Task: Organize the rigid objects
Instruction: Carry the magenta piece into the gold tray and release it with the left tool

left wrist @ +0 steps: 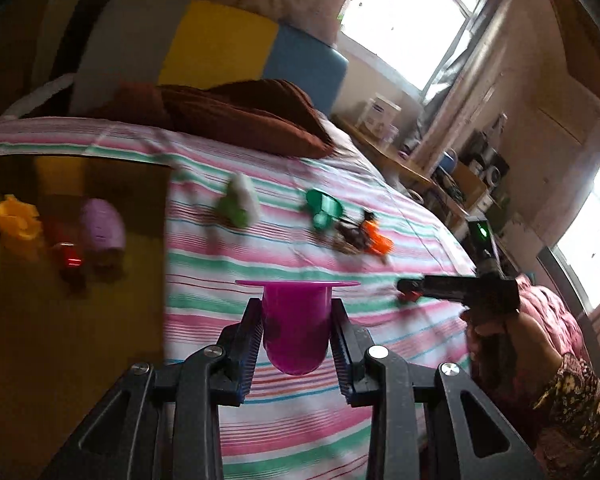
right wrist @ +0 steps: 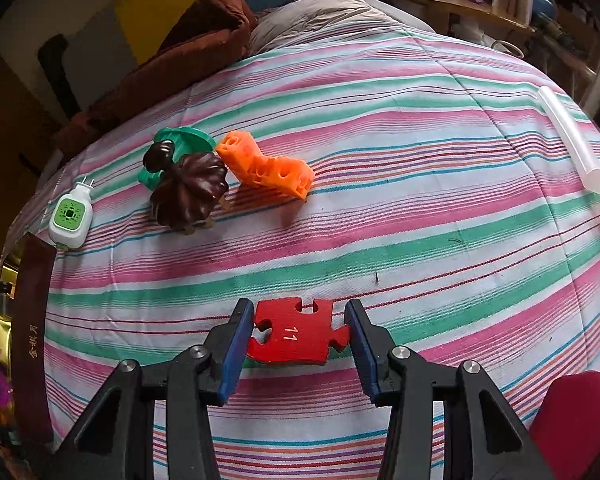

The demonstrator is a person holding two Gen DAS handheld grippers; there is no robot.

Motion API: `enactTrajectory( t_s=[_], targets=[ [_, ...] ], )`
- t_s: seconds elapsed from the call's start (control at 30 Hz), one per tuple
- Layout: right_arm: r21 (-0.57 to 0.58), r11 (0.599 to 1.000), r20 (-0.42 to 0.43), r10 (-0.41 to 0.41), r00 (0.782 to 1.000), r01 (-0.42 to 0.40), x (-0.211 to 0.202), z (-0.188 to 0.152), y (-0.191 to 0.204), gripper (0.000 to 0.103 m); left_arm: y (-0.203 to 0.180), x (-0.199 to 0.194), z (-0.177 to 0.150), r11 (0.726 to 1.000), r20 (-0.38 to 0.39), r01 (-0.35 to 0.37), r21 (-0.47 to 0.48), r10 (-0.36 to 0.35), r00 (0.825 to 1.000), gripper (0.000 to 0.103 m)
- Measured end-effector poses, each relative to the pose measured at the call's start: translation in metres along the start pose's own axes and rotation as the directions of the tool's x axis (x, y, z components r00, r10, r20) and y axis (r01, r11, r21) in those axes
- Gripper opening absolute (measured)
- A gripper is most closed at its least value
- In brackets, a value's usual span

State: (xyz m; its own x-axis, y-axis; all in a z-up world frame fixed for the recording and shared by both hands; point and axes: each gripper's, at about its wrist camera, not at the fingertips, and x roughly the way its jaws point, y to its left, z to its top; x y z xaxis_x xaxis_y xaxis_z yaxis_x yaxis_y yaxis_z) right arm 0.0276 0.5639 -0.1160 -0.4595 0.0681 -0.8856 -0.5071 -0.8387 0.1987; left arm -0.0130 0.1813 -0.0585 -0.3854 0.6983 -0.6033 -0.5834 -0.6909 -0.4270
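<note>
A bed covered by a pink, green and white striped sheet (right wrist: 380, 128) fills both views, with a rumpled brown blanket (right wrist: 188, 44) at its far end. Off the sheet's left edge sits a brown cardboard box (left wrist: 100, 320), blurred, holding a yellow toy (left wrist: 16, 222), a lilac ribbed object (left wrist: 102, 226) and a small red item (left wrist: 70, 258). On the sheet lie an orange perforated plastic building block (right wrist: 268, 166), a dark brown ribbed gourd-shaped toy (right wrist: 186, 192) touching a green plastic cup (right wrist: 180, 144) behind it, and a white and green plug-in device (right wrist: 71, 214) nearer the sheet's left edge. A translucent white tube (right wrist: 570, 138) lies at the sheet's right edge. The left gripper (left wrist: 296, 334) clamps a magenta plastic cup with a wide rim (left wrist: 294, 320) above the sheet. The right gripper (right wrist: 298, 338) pinches a flat red jigsaw piece (right wrist: 298, 334), printed "11", just over the sheet's near part.
</note>
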Motion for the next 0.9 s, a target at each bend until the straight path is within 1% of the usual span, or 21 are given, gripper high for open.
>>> enactTrajectory(
  t_s=[0.17, 0.33, 0.4, 0.5, 0.67, 0.8, 0.87, 0.9],
  targets=[
    [0.000, 1.000, 0.009, 0.014, 1.000, -0.014, -0.003, -0.002, 0.000, 0.048, 0.043, -0.021, 0.005, 0.994, 0.033, -0.071, -0.079, 0.073, 0.997, 0.032],
    [0.013, 1.000, 0.027, 0.020, 0.999, -0.021, -0.007, -0.005, -0.001, 0.048, 0.087, -0.034, 0.009, 0.974, 0.029, -0.154, -0.168, 0.161, 0.986, 0.032],
    [0.019, 0.999, 0.034, 0.027, 0.999, -0.027, -0.009, -0.003, -0.002, 0.048, 0.106, -0.035, 0.013, 0.963, -0.002, -0.188, -0.195, 0.191, 0.982, 0.032],
    [0.027, 0.999, 0.041, 0.034, 0.999, -0.035, -0.011, -0.004, -0.002, 0.048, 0.132, -0.031, 0.019, 0.945, -0.059, -0.245, -0.218, 0.238, 0.970, 0.032],
    [0.024, 0.999, 0.040, 0.025, 0.999, -0.026, -0.011, -0.006, -0.001, 0.048, 0.166, -0.024, 0.026, 0.919, -0.139, -0.311, -0.240, 0.285, 0.948, 0.032],
    [0.022, 1.000, 0.039, 0.021, 0.999, -0.022, -0.011, -0.005, -0.001, 0.048, 0.185, -0.020, 0.032, 0.902, -0.173, -0.349, -0.255, 0.312, 0.934, 0.032],
    [0.023, 0.999, 0.039, 0.022, 0.999, -0.023, -0.011, -0.005, -0.002, 0.048, 0.191, -0.018, 0.034, 0.892, -0.190, -0.375, -0.252, 0.334, 0.923, 0.032],
    [0.026, 0.999, 0.038, 0.020, 0.999, -0.021, -0.009, -0.004, -0.002, 0.048, 0.194, -0.017, 0.034, 0.889, -0.199, -0.376, -0.262, 0.331, 0.922, 0.032]
  ],
)
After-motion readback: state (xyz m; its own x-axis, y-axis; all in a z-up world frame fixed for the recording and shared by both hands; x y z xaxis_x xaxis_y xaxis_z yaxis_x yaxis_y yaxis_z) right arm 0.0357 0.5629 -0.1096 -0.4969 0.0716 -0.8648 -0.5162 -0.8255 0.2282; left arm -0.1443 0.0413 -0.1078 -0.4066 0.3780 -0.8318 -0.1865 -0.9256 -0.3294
